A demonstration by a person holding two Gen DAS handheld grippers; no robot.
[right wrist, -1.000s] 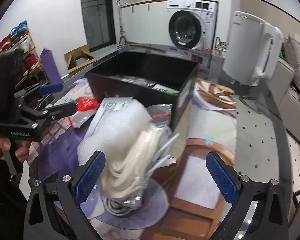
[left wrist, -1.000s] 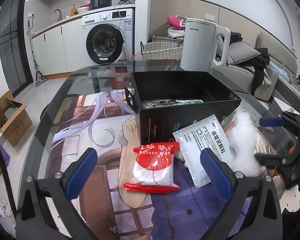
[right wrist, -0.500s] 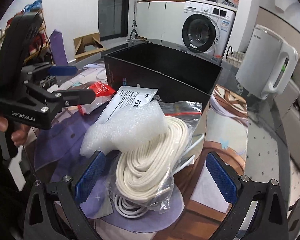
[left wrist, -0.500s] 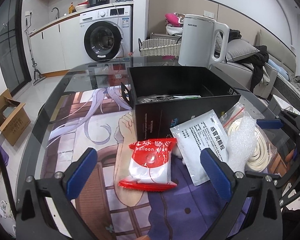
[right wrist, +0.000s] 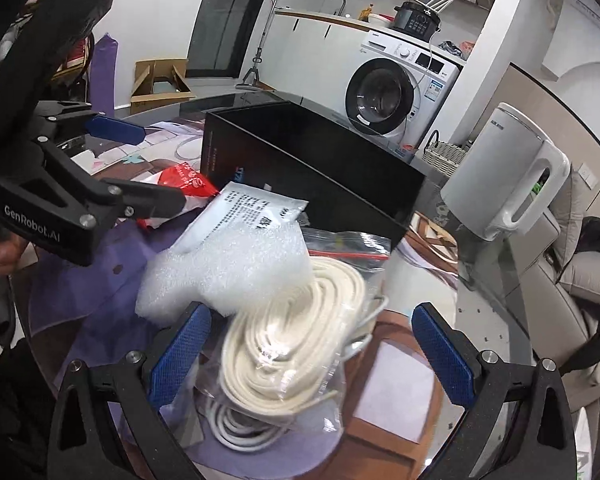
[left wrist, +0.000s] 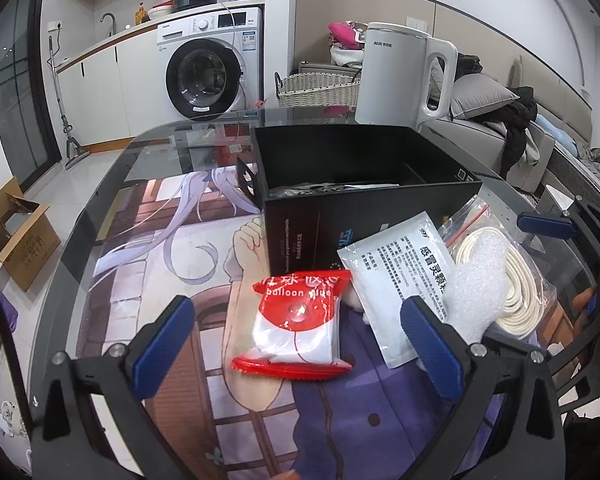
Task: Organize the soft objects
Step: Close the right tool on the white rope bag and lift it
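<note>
A red and white balloon packet (left wrist: 298, 322) lies on the table in front of a black open box (left wrist: 360, 188). Beside it lie a white sachet (left wrist: 404, 276), a white foam piece (left wrist: 478, 284) and a clear bag of coiled white cord (left wrist: 520, 284). My left gripper (left wrist: 300, 354) is open and empty, just short of the balloon packet. My right gripper (right wrist: 312, 354) is open and empty over the cord bag (right wrist: 296, 344), with the foam piece (right wrist: 236, 268) at its left finger. The box (right wrist: 312, 160) holds a few flat packets.
A white kettle (left wrist: 404, 76) stands behind the box on the glass table (left wrist: 112, 200), which carries a printed mat. A washing machine (left wrist: 208, 68), wicker basket (left wrist: 320, 88) and sofa stand beyond. A cardboard box (left wrist: 16, 236) sits on the floor at left.
My right gripper has drawn back from the foam and cord bag, which now rest on the table. My left gripper has edged slightly closer to the balloon packet.
</note>
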